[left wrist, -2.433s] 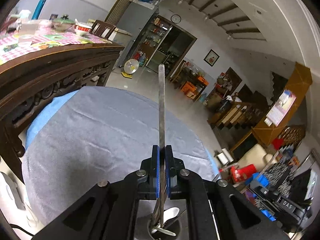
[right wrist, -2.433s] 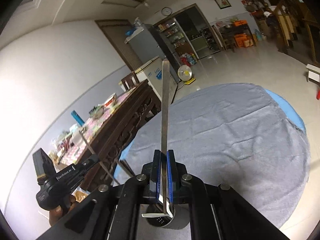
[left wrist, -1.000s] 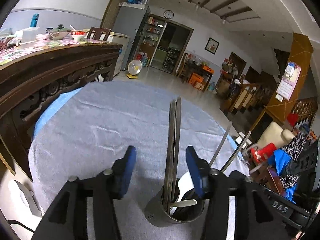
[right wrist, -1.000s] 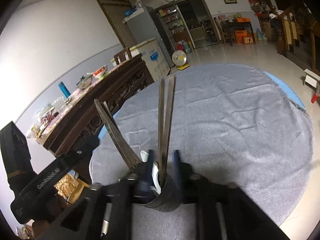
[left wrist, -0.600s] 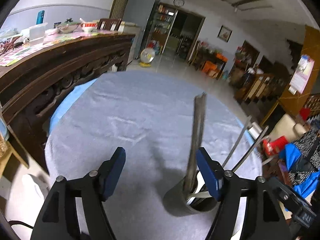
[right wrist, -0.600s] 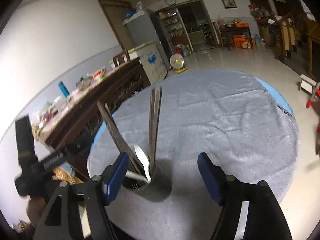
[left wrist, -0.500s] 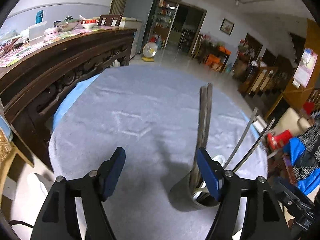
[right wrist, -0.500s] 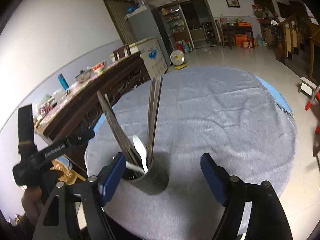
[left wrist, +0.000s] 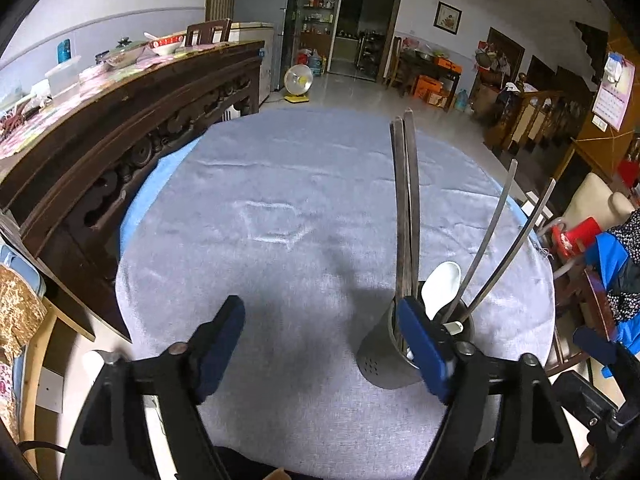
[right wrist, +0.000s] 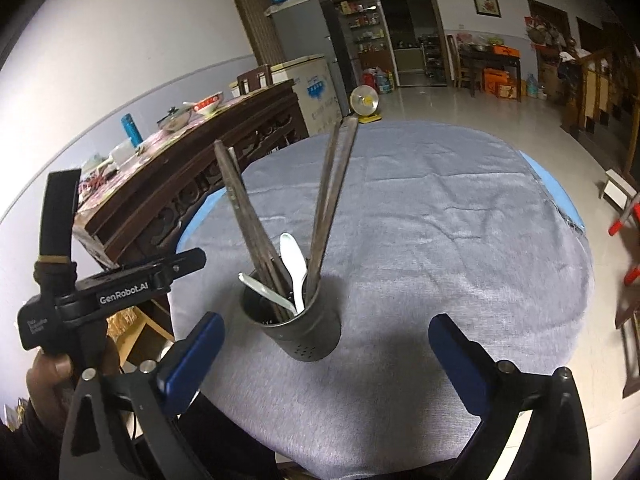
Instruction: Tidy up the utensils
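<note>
Between the spread fingers of the right gripper (right wrist: pixel 324 354), just ahead of them, stands the holder (right wrist: pixel 298 326), a dark metal cup with small drain holes, upright on the grey cloth (right wrist: pixel 440 240). Both tongs are released, gaping wide and holding nothing; the left gripper (left wrist: pixel 322 346) sits with the holder (left wrist: pixel 390 356) just behind its right finger. Inside lean two pairs of chopsticks (right wrist: pixel 332 196), one pair tilted toward the left tong's side, the other nearer upright, with two white spoons (right wrist: pixel 294 268) tucked low among them. By the look of it the sorting is about done. The chopsticks are likely stiff, light and thin (and apt to pivot or slide if pinched near the tip), so a grip around mid-shaft, flat across the pads, would suit. The spoons look glazed, so probably slick and chippable; take them by the handle. The holder seems top-heavy with long sticks leaning out, so any tug sideways could tip it on the soft cloth.
</note>
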Demonstrator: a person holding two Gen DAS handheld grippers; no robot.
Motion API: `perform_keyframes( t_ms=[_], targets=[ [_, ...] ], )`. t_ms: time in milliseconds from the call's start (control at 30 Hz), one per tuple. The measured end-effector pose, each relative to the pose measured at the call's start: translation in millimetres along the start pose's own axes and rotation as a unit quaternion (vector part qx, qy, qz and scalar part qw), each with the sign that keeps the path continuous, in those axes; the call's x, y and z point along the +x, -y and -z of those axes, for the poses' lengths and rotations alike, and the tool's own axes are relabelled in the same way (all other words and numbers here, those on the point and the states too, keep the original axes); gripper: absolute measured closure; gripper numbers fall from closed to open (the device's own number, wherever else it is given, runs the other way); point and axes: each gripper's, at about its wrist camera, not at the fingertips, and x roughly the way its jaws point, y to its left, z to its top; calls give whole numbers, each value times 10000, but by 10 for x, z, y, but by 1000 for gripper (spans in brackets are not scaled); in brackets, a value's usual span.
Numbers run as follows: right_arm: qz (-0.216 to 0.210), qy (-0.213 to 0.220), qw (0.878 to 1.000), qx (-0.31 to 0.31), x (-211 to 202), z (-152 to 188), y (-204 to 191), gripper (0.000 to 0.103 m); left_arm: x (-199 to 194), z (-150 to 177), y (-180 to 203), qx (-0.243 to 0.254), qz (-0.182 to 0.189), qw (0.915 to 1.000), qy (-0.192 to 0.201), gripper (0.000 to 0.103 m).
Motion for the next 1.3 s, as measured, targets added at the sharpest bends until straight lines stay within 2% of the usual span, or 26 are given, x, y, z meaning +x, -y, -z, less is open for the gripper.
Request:
perform_keyframes(
  t_ms=[167, 233, 267, 533, 633, 800, 1100, 1233, 1300],
  targets=[
    [98, -66, 9998, -129, 12, 1, -68, 0, -29, -19, -25, 12, -5, 10000, 50, 16],
    [121, -75, 9997, -207, 9, 9, -96, 0, -44, -26, -29, 33, -46, 9999, 94, 8],
    [139, -70, 9996, -233, 5, 12, -107, 0, -60, -29, -27, 51, -87, 9999, 132, 7],
    [346, -83, 9972, -659, 2, 25, -247, 0, -137, -77, -23, 177, -161, 9990, 370, 7],
    [347, -92, 9971, -667, -7, 30, -253, 0, -169, -100, -18, 222, -203, 9987, 421, 2],
    [386, -117, 9968, -692, -20, 51, -264, 0, -178, -112, 45, 382, -149, 9986, 323, 2],
    [439, -41, 9969, -653, -61, 41, -286, 0, -246, -94, 60, 445, -134, 9982, 373, 2],
    [451, -66, 9967, -665, -50, 40, -296, 0, -273, -103, 92, 530, -296, 9973, 419, 2],
    [452, -80, 9967, -666, -44, 42, -301, 0, -282, -106, 96, 541, -265, 9973, 429, 2]
  ],
)
